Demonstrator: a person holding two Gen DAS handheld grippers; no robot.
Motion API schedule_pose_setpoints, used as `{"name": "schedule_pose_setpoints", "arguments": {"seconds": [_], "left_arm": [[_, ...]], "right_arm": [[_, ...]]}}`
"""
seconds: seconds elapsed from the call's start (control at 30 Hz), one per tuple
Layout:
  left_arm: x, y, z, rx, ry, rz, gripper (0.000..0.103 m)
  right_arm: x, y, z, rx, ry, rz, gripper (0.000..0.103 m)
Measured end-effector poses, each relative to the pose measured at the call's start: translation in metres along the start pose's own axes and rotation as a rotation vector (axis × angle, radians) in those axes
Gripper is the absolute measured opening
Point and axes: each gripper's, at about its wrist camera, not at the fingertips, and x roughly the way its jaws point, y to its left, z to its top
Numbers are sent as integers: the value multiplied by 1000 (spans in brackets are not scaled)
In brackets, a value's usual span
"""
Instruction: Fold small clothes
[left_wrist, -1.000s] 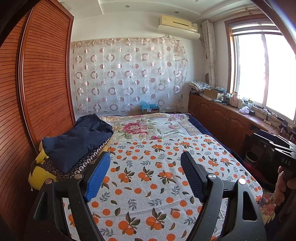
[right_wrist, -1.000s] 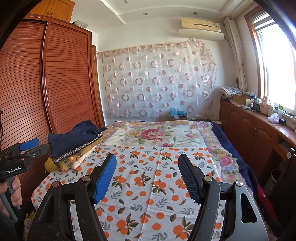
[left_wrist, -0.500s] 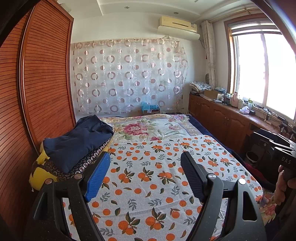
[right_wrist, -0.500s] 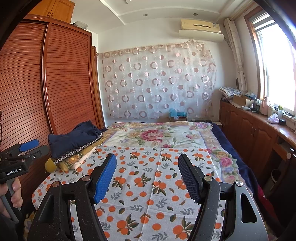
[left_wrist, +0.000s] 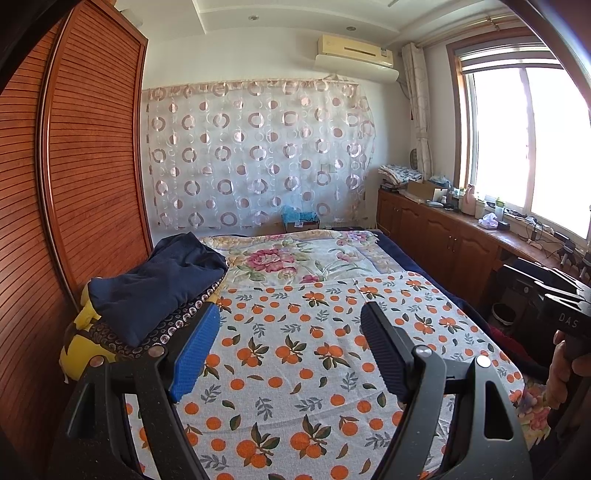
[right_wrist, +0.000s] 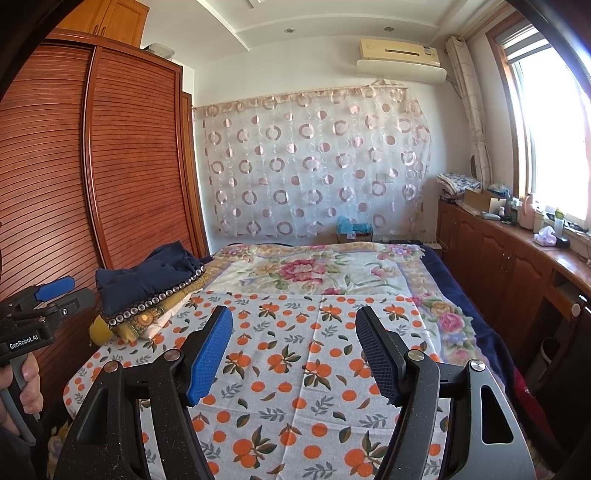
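Note:
A pile of folded clothes (left_wrist: 155, 291) lies at the left edge of the bed, with a dark navy garment on top and yellow and patterned pieces below; it also shows in the right wrist view (right_wrist: 147, 288). My left gripper (left_wrist: 290, 314) is open and empty above the orange-print sheet (left_wrist: 303, 354), right of the pile. My right gripper (right_wrist: 293, 317) is open and empty above the same sheet (right_wrist: 295, 369). Each view shows the other gripper's body in a hand at its edge, the right one (left_wrist: 561, 317) and the left one (right_wrist: 33, 317).
A brown slatted wardrobe (left_wrist: 74, 184) runs along the bed's left side. A floral blanket (left_wrist: 295, 258) covers the far half of the bed. A wooden cabinet (left_wrist: 443, 236) with clutter stands under the window on the right. A circle-print curtain (left_wrist: 258, 166) hangs behind.

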Motion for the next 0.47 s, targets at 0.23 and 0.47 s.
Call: {"name": "schedule_pose_setpoints", "arguments": {"seconds": [0.23,0.47], "left_arm": [[0,0,0,-1,-1,-1,79],[-1,-3,0,-1,-2,0,79]], "right_arm": [[1,0,0,0,-4,-1,71],[1,0,0,0,-7,1,71]]}}
